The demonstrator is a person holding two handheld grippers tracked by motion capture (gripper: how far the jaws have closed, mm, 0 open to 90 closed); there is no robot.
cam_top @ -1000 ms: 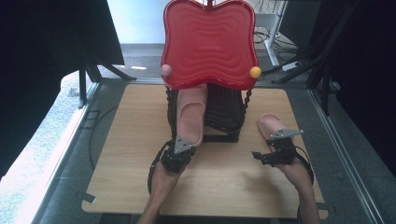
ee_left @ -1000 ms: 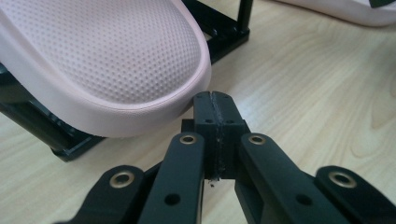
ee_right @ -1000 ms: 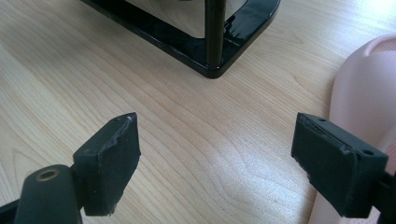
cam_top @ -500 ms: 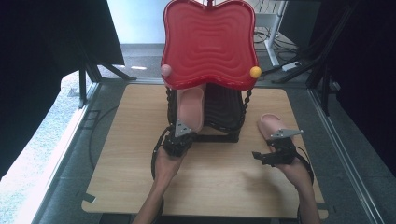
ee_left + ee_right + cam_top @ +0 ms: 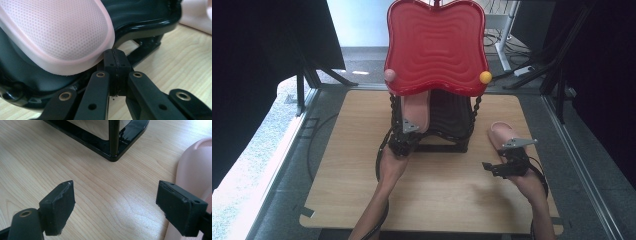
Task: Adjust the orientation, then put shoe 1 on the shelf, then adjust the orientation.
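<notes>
From the high view I see the light wooden table point(image 5: 437, 200) with a black two-level rack point(image 5: 447, 125) standing on its far half, and the top level of this rack is a wavy red plastic tray point(image 5: 437, 47). My left gripper point(image 5: 404, 137) is at the front of the rack, under the red tray, and one pale pink perforated slipper point(image 5: 417, 110) lies in front of it on the black lower shelf. My right gripper point(image 5: 507, 162) stays low over the table at the right side, and a second pale pink slipper point(image 5: 502, 132) lies on the wood just beyond it, near the corner of the rack.

Along the left gripper view, the two black pads are pressed together flat, with nothing between them. The rounded end of the perforated slipper point(image 5: 55, 37) is just above and beside the closed tips point(image 5: 117, 65), resting on the glossy black shelf point(image 5: 140, 22). I cannot tell if the tips touch its edge.

Along the right gripper view, the jaws stand wide apart and grasp nothing, with bare wood point(image 5: 107, 195) between the fingers point(image 5: 58, 207). The second slipper point(image 5: 192, 175) is just beside the right pad, and the black base of the rack point(image 5: 110, 147) is farther ahead.
</notes>
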